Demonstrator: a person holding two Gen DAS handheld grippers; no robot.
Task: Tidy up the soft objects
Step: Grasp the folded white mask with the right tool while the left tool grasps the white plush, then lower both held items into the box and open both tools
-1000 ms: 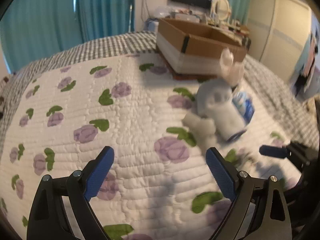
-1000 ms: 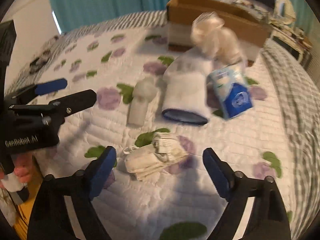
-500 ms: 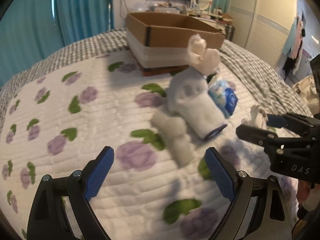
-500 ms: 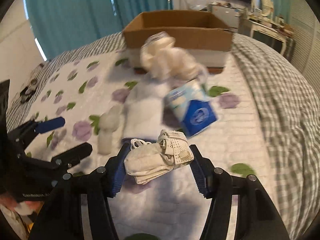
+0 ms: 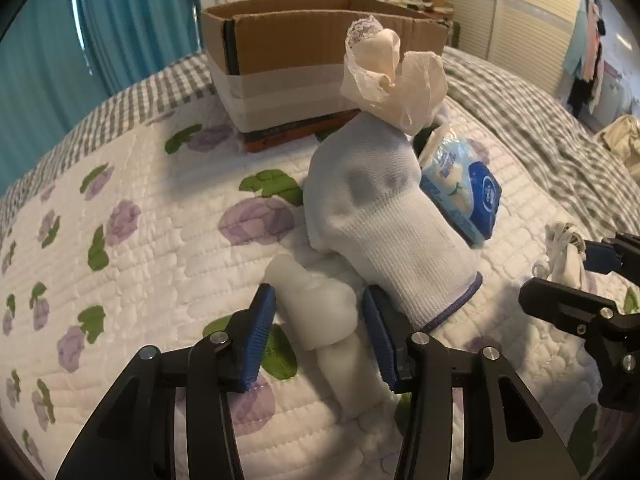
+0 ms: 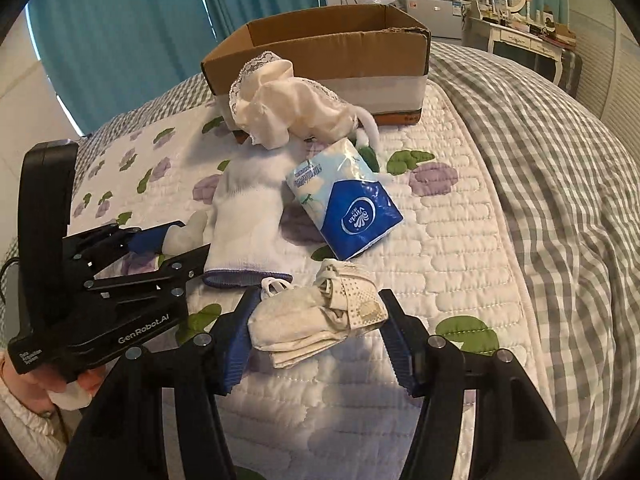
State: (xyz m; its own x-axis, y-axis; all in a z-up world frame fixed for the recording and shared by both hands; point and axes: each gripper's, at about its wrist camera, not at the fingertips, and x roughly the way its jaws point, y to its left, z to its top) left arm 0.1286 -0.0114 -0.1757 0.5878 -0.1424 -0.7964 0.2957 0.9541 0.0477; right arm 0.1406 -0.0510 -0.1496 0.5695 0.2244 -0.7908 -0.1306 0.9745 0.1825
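Both tools sit low on the quilted bed (image 5: 132, 264), each with its blue pads around a soft item.

Left tool (image 5: 318, 332) is partly closed about a white foam-like piece (image 5: 320, 312), pads just beside it; whether they press it I cannot tell. Right tool (image 6: 318, 336) has its pads against a folded face mask (image 6: 320, 326). Nearby lie a white sock (image 5: 380, 216), a tissue pack (image 6: 346, 204) and cream lace cloth (image 6: 280, 100), with a cardboard box (image 6: 320, 48) behind.

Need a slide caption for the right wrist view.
Right claw straddles a folded face mask on the floral quilt, cardboard box beyond.
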